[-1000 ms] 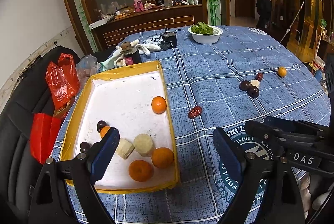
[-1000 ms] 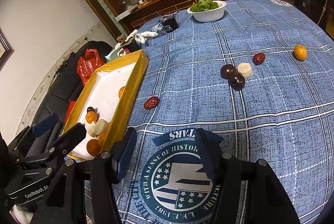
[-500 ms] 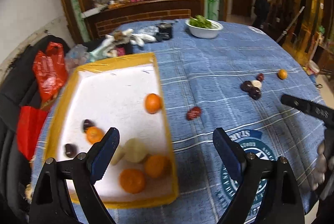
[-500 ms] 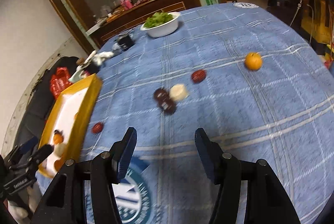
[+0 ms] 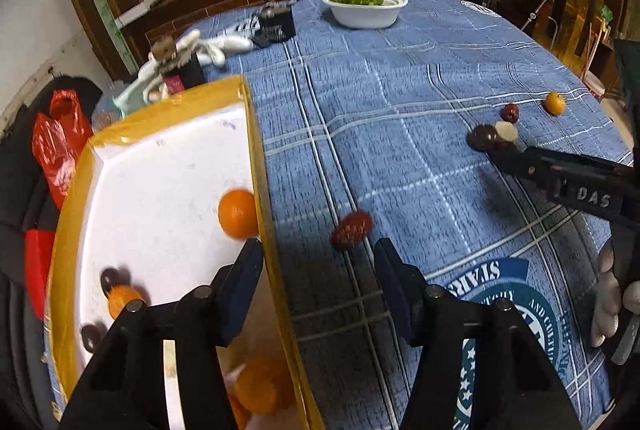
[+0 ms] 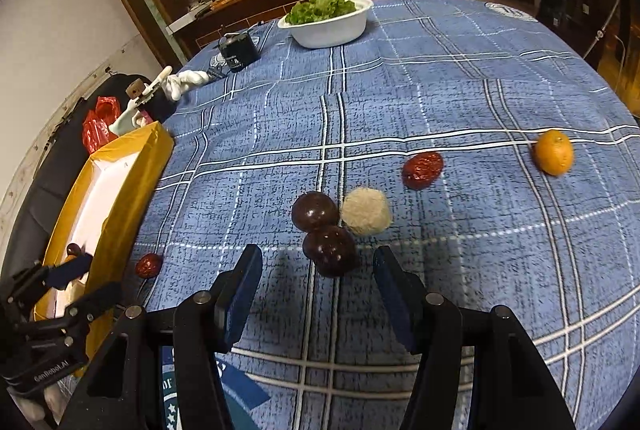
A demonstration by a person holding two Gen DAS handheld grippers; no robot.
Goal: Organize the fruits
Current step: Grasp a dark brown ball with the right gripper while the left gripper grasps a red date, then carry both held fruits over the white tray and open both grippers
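Observation:
A yellow-rimmed white tray (image 5: 256,157) holds several oranges, dark fruits and pale pieces. My left gripper (image 5: 318,270) is open and empty over the tray's right rim, just short of a red date (image 5: 351,230) on the blue cloth. My right gripper (image 6: 318,270) is open and empty, just short of two dark plums (image 6: 330,250) with a pale round piece (image 6: 366,210) beside them. Farther right lie another red date (image 6: 422,169) and a small orange (image 6: 554,152). The tray also shows in the right wrist view (image 6: 132,189).
A white bowl of greens (image 6: 326,19) stands at the table's far side, with a black box (image 6: 239,50) and white figurines (image 5: 180,55) near the tray's far end. Red bags (image 5: 60,137) lie on a black chair at the left.
Both grippers moved forward and lower. The left one went right, from over the tray toward the red date. The right one swung right to the plums. Both stayed open.

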